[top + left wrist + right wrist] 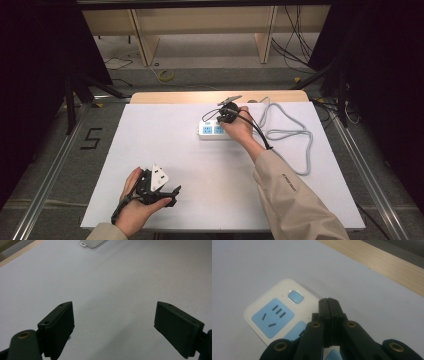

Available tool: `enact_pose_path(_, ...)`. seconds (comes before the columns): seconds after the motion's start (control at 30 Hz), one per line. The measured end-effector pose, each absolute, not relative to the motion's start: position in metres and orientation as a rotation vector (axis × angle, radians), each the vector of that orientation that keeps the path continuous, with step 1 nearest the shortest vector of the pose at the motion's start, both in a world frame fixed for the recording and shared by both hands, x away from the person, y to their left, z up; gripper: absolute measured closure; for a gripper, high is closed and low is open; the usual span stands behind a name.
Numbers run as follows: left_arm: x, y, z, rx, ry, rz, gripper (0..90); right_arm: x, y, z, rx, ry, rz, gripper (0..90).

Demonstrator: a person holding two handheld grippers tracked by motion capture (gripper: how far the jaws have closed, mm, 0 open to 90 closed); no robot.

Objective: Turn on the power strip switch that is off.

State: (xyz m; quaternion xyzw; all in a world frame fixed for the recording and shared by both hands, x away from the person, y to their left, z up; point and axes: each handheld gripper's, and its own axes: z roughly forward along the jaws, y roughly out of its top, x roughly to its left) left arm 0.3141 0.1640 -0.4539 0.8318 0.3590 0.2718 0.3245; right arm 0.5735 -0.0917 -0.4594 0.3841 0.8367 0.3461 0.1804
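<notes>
The right gripper (329, 301), jaws pressed together, covers the lower part of the power strip (272, 317). The left gripper (113, 325), jaws apart, hovers above the white table (220, 175).

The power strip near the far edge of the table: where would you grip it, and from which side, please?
Probably across the power strip's narrow width, coming from above: it lies flat, a slim white bar. Choose the end nearest its button, away from the grey cable.

strip (273, 318): lower sockets hidden behind the right tongs (329, 302) at the frame's bottom
strip in left gripper view (91, 243): cut off by the top edge
cable (287, 132): plug end too small to tell
</notes>
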Motion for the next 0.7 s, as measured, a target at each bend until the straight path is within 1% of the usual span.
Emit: enact_pose_path(0.7,0.3141,0.1633,-0.4541,2.178,0.942,0.714,16.1,0.5732,-0.0880,-0.4591,1.076,2.376,0.936,90.0)
